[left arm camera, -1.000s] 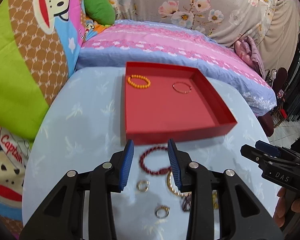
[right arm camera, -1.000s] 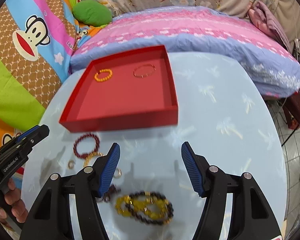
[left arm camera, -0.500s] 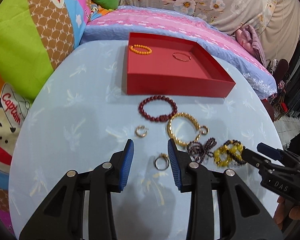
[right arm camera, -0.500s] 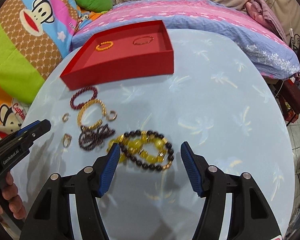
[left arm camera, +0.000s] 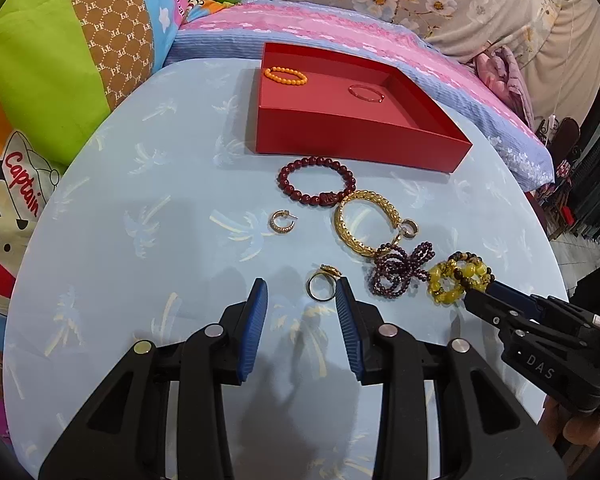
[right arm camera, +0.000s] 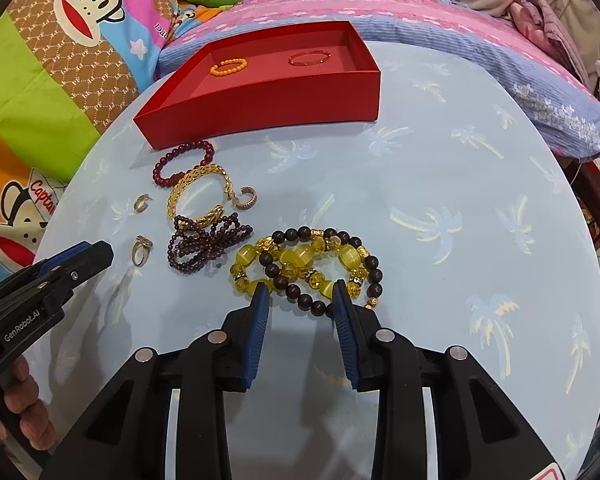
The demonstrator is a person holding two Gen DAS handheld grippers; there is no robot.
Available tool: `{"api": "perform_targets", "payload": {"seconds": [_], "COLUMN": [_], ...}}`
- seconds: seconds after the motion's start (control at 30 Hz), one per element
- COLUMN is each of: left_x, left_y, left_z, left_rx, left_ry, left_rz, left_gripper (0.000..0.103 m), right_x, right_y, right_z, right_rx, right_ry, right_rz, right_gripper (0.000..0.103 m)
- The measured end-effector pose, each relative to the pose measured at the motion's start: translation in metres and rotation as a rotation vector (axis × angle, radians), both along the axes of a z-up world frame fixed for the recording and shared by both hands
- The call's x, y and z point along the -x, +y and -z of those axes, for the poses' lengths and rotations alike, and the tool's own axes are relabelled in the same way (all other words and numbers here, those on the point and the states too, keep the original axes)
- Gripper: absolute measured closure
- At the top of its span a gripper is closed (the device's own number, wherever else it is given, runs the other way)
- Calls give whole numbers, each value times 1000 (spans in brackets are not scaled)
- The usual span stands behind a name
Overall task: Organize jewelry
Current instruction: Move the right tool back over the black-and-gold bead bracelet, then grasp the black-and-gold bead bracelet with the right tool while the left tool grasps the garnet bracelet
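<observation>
A red tray [left arm camera: 340, 140] [right arm camera: 260, 108] at the far side of the round table holds an orange bead bracelet [left arm camera: 286, 76] and a thin red bangle [left arm camera: 366, 93]. Loose on the table lie a dark red bead bracelet [left arm camera: 316, 184], a gold bangle [left arm camera: 366, 222], two small hoop earrings [left arm camera: 282, 222], a gold ring [left arm camera: 322, 286], a purple bead strand [left arm camera: 398, 274] and a yellow and brown bead bracelet [right arm camera: 308, 268]. My left gripper [left arm camera: 302, 292] is open, its fingertips just short of the ring. My right gripper [right arm camera: 302, 294] is open, fingertips at the yellow bracelet's near edge.
The table [right arm camera: 440, 208] has a light blue palm-print cloth. A bed with pink and blue bedding [left arm camera: 300, 20] and cartoon-print cushions [left arm camera: 60, 60] lies behind and to the left. The table edge drops off to the right.
Both grippers have drawn back from the tray toward the near side and lowered. The right gripper's jaws have narrowed and now reach the yellow bracelet. The jewelry has not moved.
</observation>
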State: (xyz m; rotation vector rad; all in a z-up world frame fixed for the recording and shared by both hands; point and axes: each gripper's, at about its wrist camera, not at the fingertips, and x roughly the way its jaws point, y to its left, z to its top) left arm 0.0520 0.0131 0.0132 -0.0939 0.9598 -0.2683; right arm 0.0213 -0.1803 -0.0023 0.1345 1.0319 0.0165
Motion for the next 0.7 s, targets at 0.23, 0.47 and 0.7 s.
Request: {"api": "perform_targets", "payload": {"seconds": [0.23,0.47,0.7], "left_x": [-1,-1,1], "left_y": [-3,-5,-12], "left_z": [2,2,-1], "left_rx": [0,3,3], "left_ry": [10,10,5], "left_rz": [3,14,24], "left_gripper": [66,66,66], "right_x": [-1,5,7], "right_y": [-1,-7,-20], "right_z": [5,1,-17], "right_rx": [8,-27,-32], "right_ry": [14,-1,-58], "right_rz": [-9,7,57], "right_gripper": [91,95,95]}}
